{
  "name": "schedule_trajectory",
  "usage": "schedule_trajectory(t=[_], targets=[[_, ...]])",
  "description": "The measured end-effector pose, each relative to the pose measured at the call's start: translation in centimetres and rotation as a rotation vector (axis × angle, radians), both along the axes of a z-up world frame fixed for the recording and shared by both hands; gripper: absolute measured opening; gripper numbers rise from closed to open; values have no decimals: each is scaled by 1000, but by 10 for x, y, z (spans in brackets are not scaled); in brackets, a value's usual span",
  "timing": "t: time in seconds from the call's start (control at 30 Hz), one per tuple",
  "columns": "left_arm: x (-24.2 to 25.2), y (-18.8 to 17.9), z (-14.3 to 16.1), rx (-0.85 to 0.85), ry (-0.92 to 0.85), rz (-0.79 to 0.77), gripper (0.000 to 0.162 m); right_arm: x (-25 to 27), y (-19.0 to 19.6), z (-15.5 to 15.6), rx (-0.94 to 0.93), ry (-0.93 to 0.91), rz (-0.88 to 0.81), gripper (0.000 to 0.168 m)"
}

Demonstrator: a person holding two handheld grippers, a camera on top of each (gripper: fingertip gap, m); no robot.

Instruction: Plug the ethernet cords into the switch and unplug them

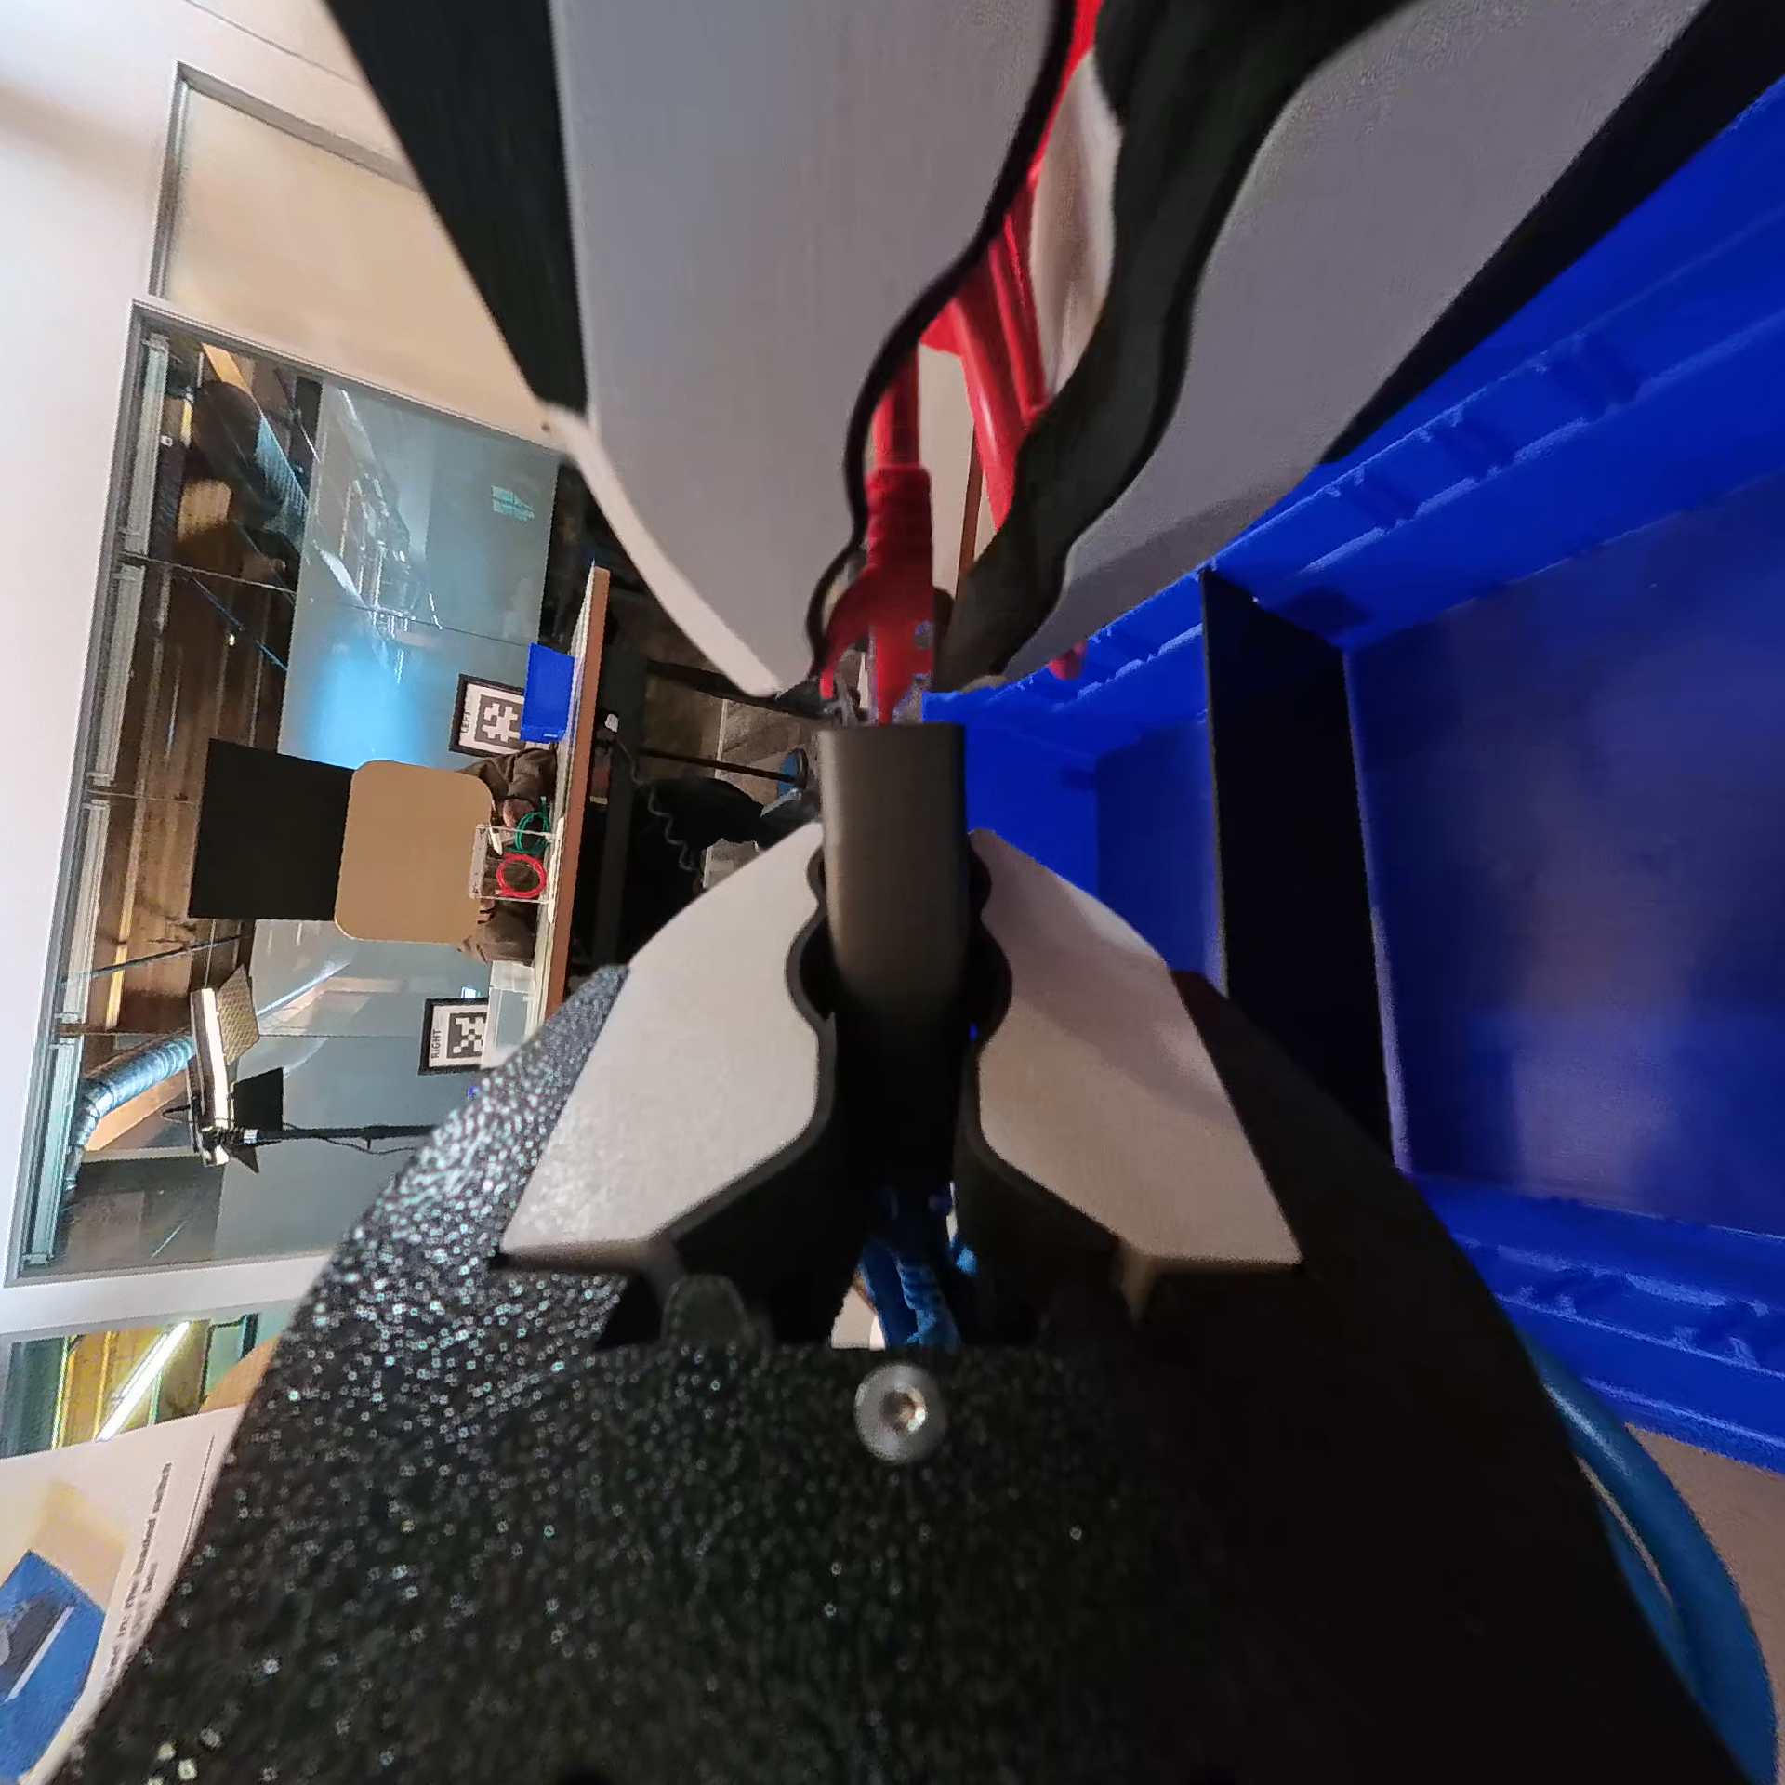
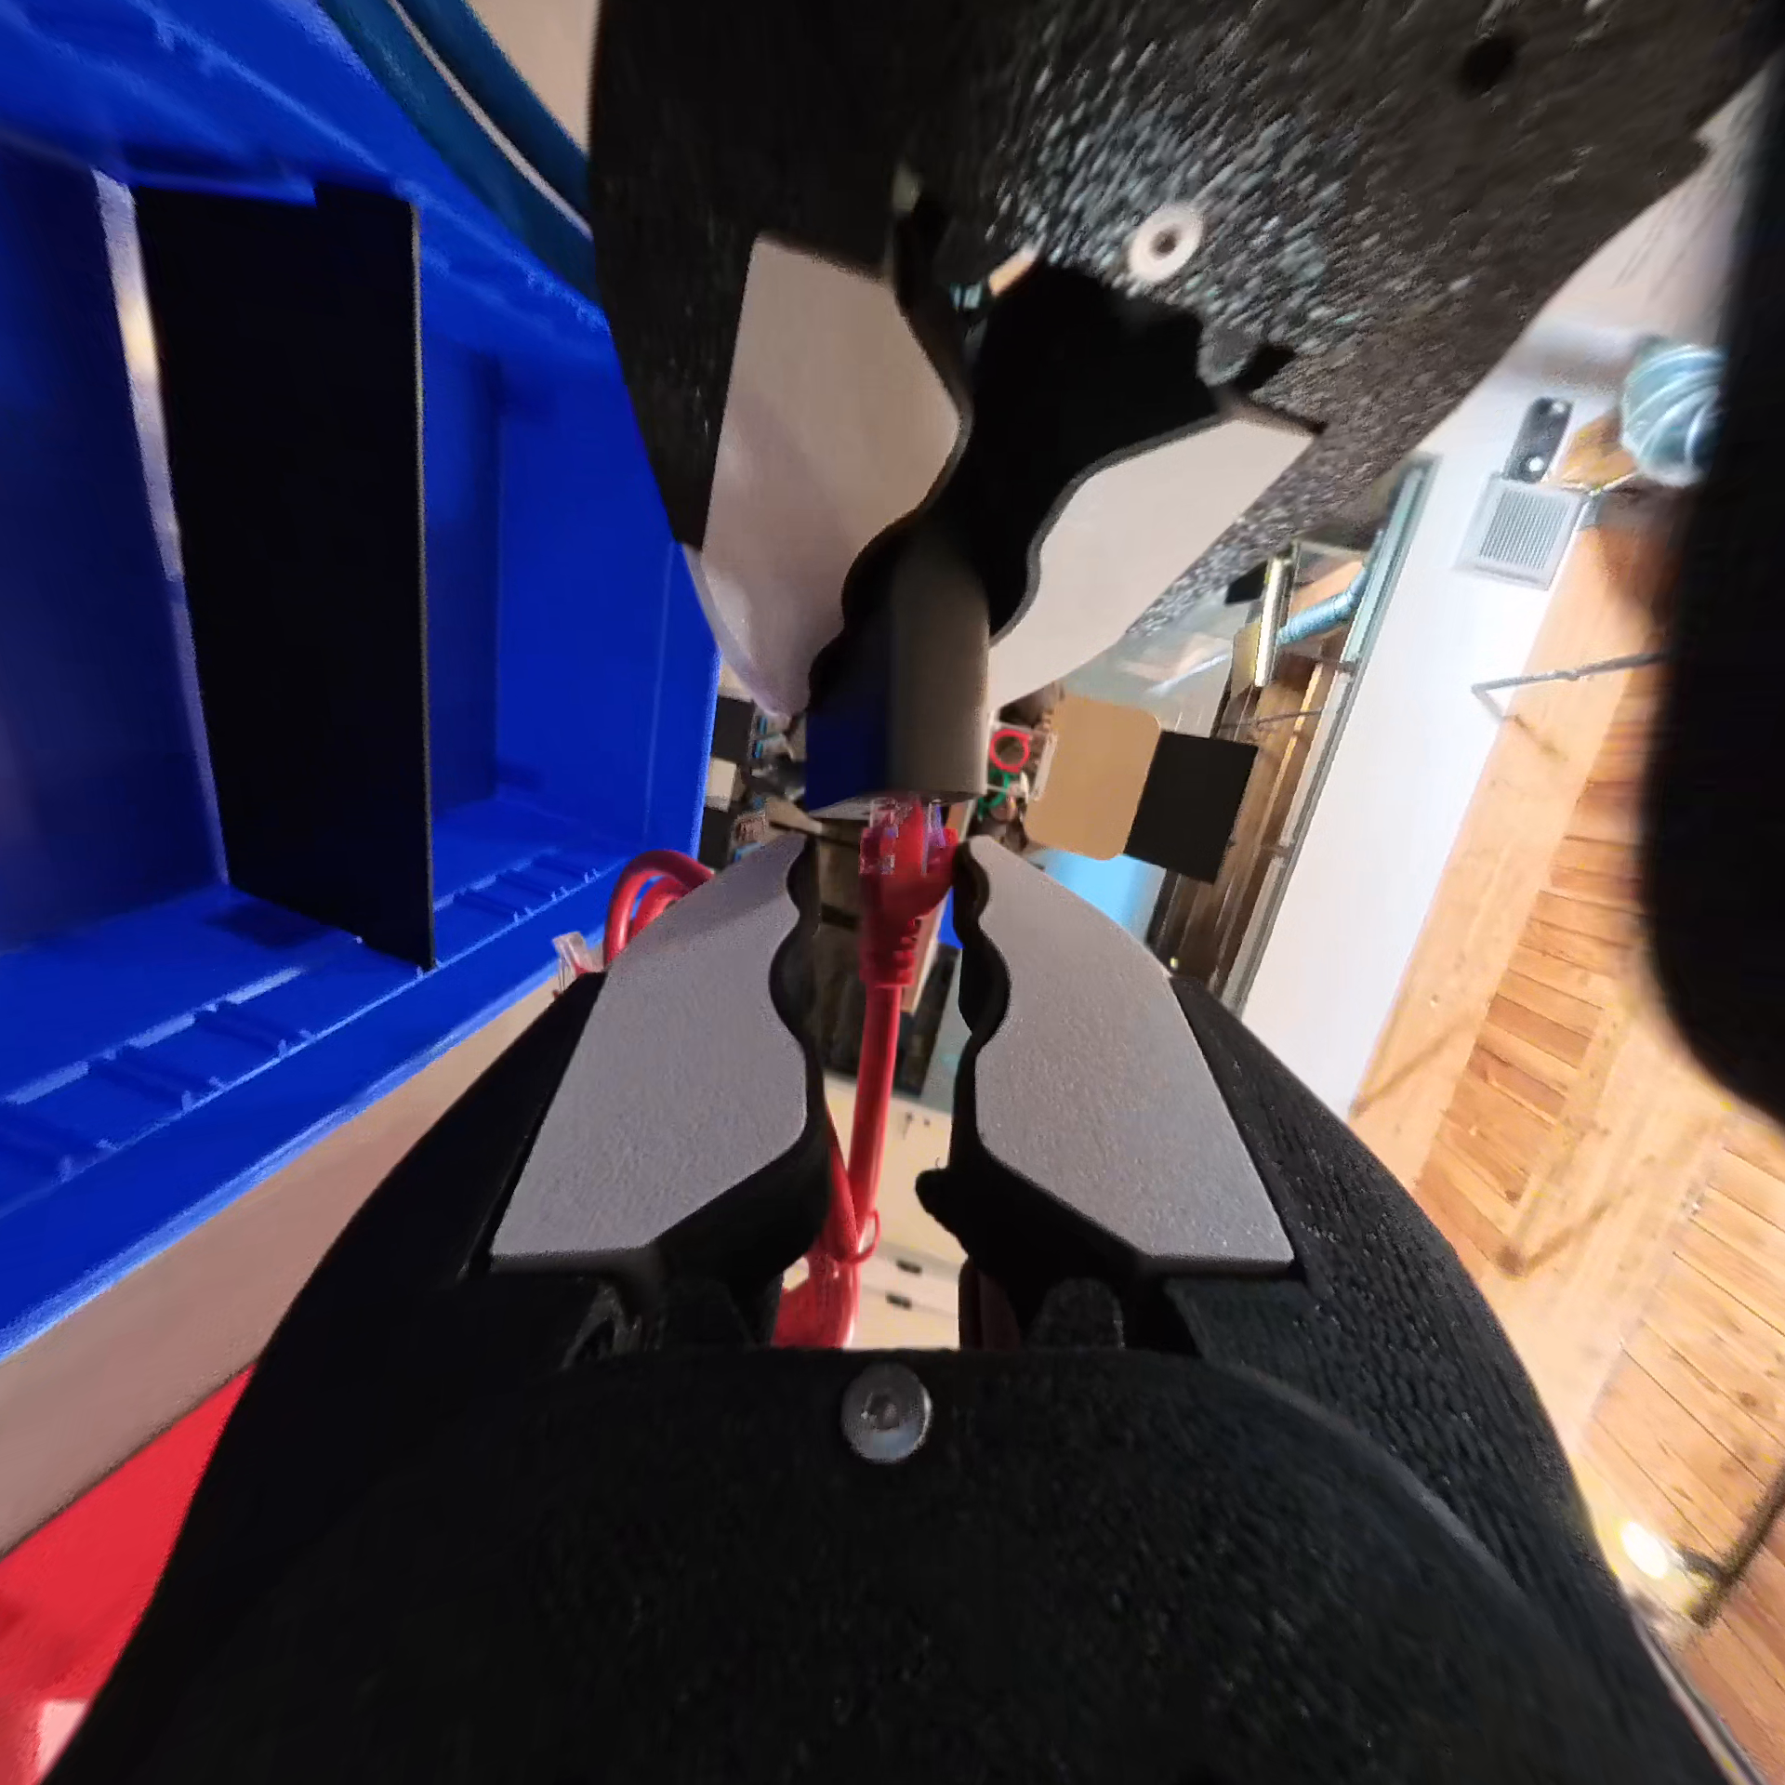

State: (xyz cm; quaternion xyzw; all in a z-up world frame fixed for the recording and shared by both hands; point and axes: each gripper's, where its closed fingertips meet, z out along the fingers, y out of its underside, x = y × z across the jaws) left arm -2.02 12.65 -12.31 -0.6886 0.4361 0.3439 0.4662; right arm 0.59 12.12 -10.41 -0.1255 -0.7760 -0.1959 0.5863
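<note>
Red cable plug [image 2: 898, 850] clamped in right hand-held gripper [image 2: 884, 860].

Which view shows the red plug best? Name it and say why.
Right wrist view: the red plug sits sharp between the right claw tips, clip and cable visible, facing the black block. In the left wrist view the plug is blurred, partly hidden behind that claw's fingers.

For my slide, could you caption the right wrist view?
Right gripper pinches a red cable, plug meeting the left gripper's dark block beside a blue bin.
</note>
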Motion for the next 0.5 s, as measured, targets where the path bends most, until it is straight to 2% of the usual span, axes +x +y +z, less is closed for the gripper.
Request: schedule_trajectory(t=[0.13,0.33,0.4,0.5], targets=[[2,2,-3,-13,-34,-24,22,0,-4,3,19,15,2,16],[4,-1,-3,0,-27,-68,21,2,-10,1,-31,-30,19,15],[8,-4,-2,15,-12,-107,21,5,-17,1,-84,-75,78,13],[14,-11,-2,35,49,-169,22,12,-28,-3,-19,-177,230,14]])
